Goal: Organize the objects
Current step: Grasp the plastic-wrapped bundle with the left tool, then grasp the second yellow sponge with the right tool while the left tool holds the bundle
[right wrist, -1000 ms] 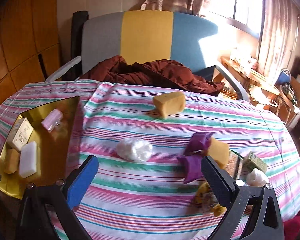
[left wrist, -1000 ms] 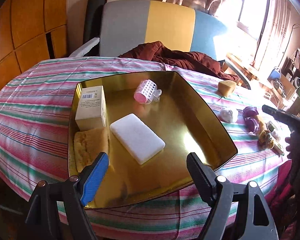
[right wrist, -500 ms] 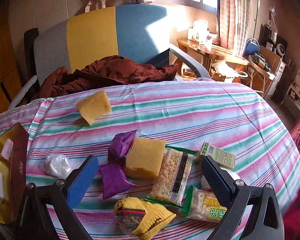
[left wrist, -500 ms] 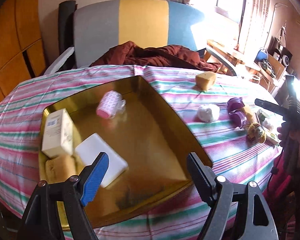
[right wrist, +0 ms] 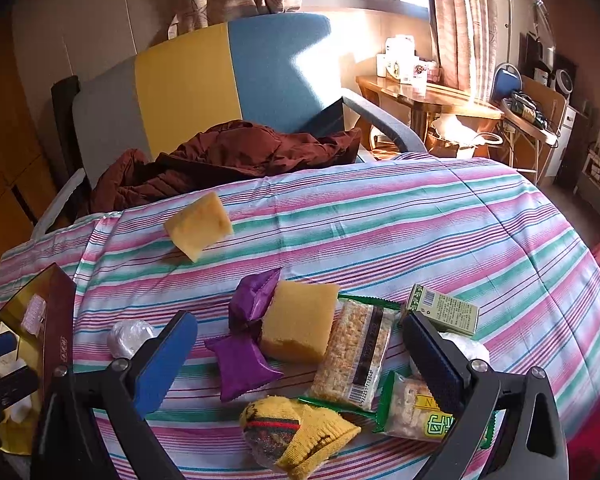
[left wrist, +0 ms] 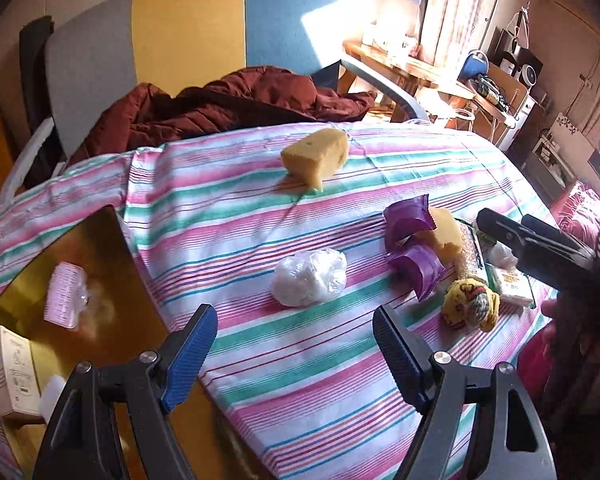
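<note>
The white plastic ball [left wrist: 309, 277] sits on the striped cloth [left wrist: 340, 200], near the gold tray [left wrist: 112, 248]; my left gripper [left wrist: 294, 354] just swung off the tray toward it, wide and empty; my right gripper [right wrist: 300, 356] hangs wide over the snacks; I guess the ball goes next.

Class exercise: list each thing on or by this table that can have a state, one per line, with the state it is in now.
left hand-held gripper: open, empty
right hand-held gripper: open, empty
gold tray: partly filled
pink roller: lying in the tray
white box: closed, in the tray
clear plastic bag: crumpled, on the cloth
yellow sock: rolled up
green box: closed, lying flat
</note>
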Demonstrator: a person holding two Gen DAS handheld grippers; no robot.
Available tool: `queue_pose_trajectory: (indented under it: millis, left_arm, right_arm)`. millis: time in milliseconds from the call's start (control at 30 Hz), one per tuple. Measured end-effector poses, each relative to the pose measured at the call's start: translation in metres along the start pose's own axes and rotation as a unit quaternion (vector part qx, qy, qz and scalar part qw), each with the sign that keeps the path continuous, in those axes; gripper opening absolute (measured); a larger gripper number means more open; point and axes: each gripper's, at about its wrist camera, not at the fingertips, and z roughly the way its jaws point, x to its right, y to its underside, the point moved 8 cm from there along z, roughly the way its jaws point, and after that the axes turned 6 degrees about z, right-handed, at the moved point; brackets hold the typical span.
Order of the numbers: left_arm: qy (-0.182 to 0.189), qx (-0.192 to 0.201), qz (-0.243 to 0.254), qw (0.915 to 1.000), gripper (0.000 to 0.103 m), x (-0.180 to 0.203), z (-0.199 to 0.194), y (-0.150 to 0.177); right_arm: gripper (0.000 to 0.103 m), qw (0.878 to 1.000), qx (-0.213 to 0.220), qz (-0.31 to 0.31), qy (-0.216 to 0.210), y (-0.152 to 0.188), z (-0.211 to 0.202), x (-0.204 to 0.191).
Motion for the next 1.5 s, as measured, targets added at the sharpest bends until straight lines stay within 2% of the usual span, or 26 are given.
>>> queue_pose_trajectory:
  millis: [333, 433, 467, 533, 567, 700, 867, 967, 1200, 1400, 1500]
  left_arm:
    - [-0.008, -0.053, 0.012, 0.9985, 0.084, 0.011, 0.069, -0.023]
    - [-0.002, -0.071, -0.008, 0.9974, 0.083, 0.005, 0.090, -0.022]
    - [0.002, -0.082, -0.019, 0.9964, 0.081, 0.001, 0.097, -0.018]
    - [0.014, -0.096, -0.047, 0.9941, 0.061, -0.005, 0.107, -0.011]
    - [0.006, -0.083, -0.046, 0.9955, 0.057, -0.008, 0.104, -0.012]
    - [0.011, -0.073, -0.035, 0.9967, 0.053, -0.007, 0.100, -0.010]
    - [0.023, -0.034, -0.012, 0.9991, 0.053, 0.000, 0.075, -0.012]
    - [0.038, -0.018, -0.017, 0.9990, 0.053, -0.001, 0.056, -0.010]
    - [0.071, 0.005, -0.040, 0.9967, 0.053, -0.007, 0.021, -0.002]
    - [0.091, 0.006, -0.065, 0.9937, 0.053, -0.018, 0.009, 0.008]
    - [0.096, 0.009, -0.072, 0.9928, 0.053, -0.022, 0.006, 0.009]
  right_arm:
    - [0.103, 1.000, -0.012, -0.004, -0.010, 0.001, 0.004, -0.004]
    - [0.103, 1.000, -0.012, -0.010, -0.010, 0.002, 0.004, -0.006]
    - [0.103, 1.000, -0.012, -0.011, -0.011, 0.002, 0.004, -0.007]
    - [0.103, 1.000, -0.013, -0.013, -0.011, 0.003, 0.004, -0.008]
    - [0.103, 1.000, -0.013, -0.014, -0.011, 0.003, 0.004, -0.008]
    - [0.103, 1.000, -0.017, -0.019, -0.017, 0.006, 0.005, -0.012]
    - [0.103, 0.999, -0.026, -0.033, -0.030, -0.001, 0.010, -0.025]
    - [0.103, 0.997, -0.026, -0.070, -0.036, -0.013, 0.020, -0.042]
    - [0.103, 0.985, -0.047, -0.147, -0.072, -0.044, 0.075, -0.098]
    - [0.103, 0.971, -0.075, -0.219, -0.067, -0.058, 0.130, -0.142]
    - [0.103, 0.965, -0.088, -0.245, -0.037, -0.061, 0.156, -0.149]
